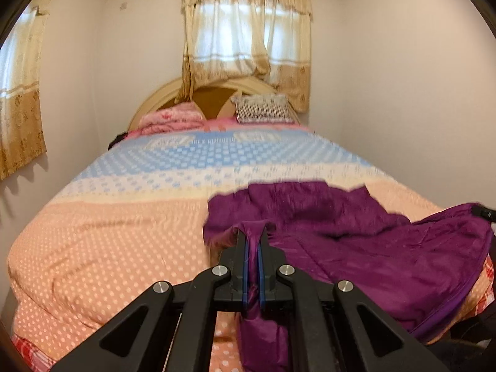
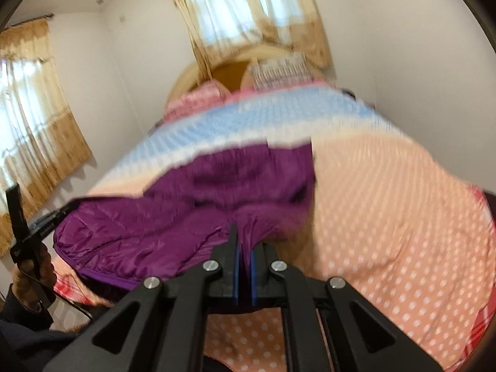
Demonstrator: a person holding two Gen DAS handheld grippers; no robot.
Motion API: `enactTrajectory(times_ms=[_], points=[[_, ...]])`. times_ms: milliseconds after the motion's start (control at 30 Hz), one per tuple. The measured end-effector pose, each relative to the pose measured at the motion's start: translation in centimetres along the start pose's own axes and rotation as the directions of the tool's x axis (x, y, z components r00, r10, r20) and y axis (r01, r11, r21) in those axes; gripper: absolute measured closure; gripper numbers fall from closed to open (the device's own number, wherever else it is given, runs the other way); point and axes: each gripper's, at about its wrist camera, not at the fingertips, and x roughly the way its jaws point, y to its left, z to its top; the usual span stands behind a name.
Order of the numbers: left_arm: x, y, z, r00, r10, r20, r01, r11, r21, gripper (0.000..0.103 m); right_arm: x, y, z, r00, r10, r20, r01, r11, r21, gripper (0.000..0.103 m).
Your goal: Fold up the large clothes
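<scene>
One purple quilted jacket (image 1: 365, 241) lies crumpled on the near, peach-dotted end of the bedspread (image 1: 108, 226), toward the foot of the bed and well short of the headboard (image 1: 161, 96).

Two hand-held grippers work on it. The left gripper (image 1: 253, 232) has its blue-lined fingers drawn together on a bunched fold of the jacket's edge; purple cloth runs between the pads and hangs down below them. In its own view the right gripper (image 2: 244, 241) is likewise pinched on a fold of the same jacket, with fabric squeezed up between the blue pads, though that view is smeared by blur. The left gripper (image 2: 46, 217) also shows at the left rim of the right wrist view, held by one hand (image 2: 34, 269) at the jacket's far corner, so the garment spans between the two tools.

Against the headboard rest two cushions: one pink pillow (image 1: 170, 119) on the left and one striped pillow (image 1: 263, 108) on the right. The bedspread has three colour bands counting away from the headboard: blue, white and peach. Two curtained windows appear: one curtain (image 1: 248, 37) directly above the headboard, and a second curtain (image 1: 21, 93) on the side wall to the headboard's left.
</scene>
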Motion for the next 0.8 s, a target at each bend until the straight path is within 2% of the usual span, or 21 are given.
enactTrajectory(times_ms=[100, 167, 233, 333, 467, 533, 567, 600, 633, 700, 733, 767, 800], points=[[2.4, 0.1, 1.6, 1.0, 0.008, 0.027, -0.008, 1.0, 0.027, 0.099, 1.5, 0.4, 3.2, 0.998, -0.002, 0.061, 0.004, 0.999, -0.032, 0.096], [6.5, 0.5, 2.5, 0.998, 0.05, 0.033, -0.052, 0.998, 0.042, 0.099, 5.2, 0.0, 5.4, 0.997, -0.009, 0.078, 0.011, 1.0, -0.029, 0.097], [12.1, 1.5, 3.3, 0.996, 0.083, 0.008, -0.083, 0.996, 0.03, 0.099, 10.7, -1.2, 8.0, 0.997, -0.032, 0.074, 0.032, 0.999, -0.005, 0.097], [18.9, 2.4, 3.8, 0.994, 0.103, -0.035, -0.103, 0.994, 0.024, 0.095, 17.4, -2.9, 9.9, 0.997, -0.064, 0.042, 0.061, 0.997, 0.056, 0.097], [24.6, 2.4, 4.0, 0.991, 0.095, -0.091, -0.094, 0.996, 0.013, 0.089, 23.6, -5.1, 10.5, 0.992, -0.122, -0.015, 0.123, 0.988, 0.095, 0.097], [26.0, 2.9, 3.9, 0.989, 0.109, -0.098, -0.113, 0.993, -0.028, 0.065, 25.8, -6.2, 10.3, 0.99, -0.135, -0.045, 0.14, 0.984, 0.112, 0.097], [26.4, 3.7, 4.1, 0.986, 0.15, -0.074, -0.155, 0.986, -0.063, 0.038, 26.1, -6.6, 10.0, 0.988, -0.141, -0.056, 0.147, 0.982, 0.116, 0.097], [26.9, 4.5, 4.3, 0.979, 0.2, -0.05, -0.204, 0.974, -0.094, 0.015, 26.8, -6.9, 9.9, 0.987, -0.15, -0.063, 0.157, 0.98, 0.119, 0.097], [27.2, 5.2, 4.4, 0.969, 0.244, -0.028, -0.246, 0.961, -0.126, 0.009, 27.7, -7.2, 9.8, 0.985, -0.156, -0.072, 0.164, 0.979, 0.123, 0.096], [28.2, 6.0, 4.5, 0.954, 0.299, -0.017, -0.297, 0.939, -0.171, 0.008, 29.2, -7.7, 9.9, 0.982, -0.166, -0.094, 0.177, 0.976, 0.129, 0.095], [28.9, 6.1, 4.5, 0.948, 0.317, -0.037, -0.318, 0.934, -0.165, 0.008, 30.3, -8.1, 10.2, 0.978, -0.183, -0.103, 0.197, 0.971, 0.138, 0.086], [30.0, 6.1, 4.5, 0.934, 0.351, -0.067, -0.357, 0.921, -0.158, 0.008, 31.1, -8.4, 10.3, 0.976, -0.19, -0.108, 0.205, 0.967, 0.149, 0.077], [30.7, 6.1, 4.5, 0.921, 0.379, -0.087, -0.389, 0.907, -0.16, 0.008, 32.0, -8.8, 10.6, 0.975, -0.188, -0.115, 0.205, 0.965, 0.164, 0.053]])
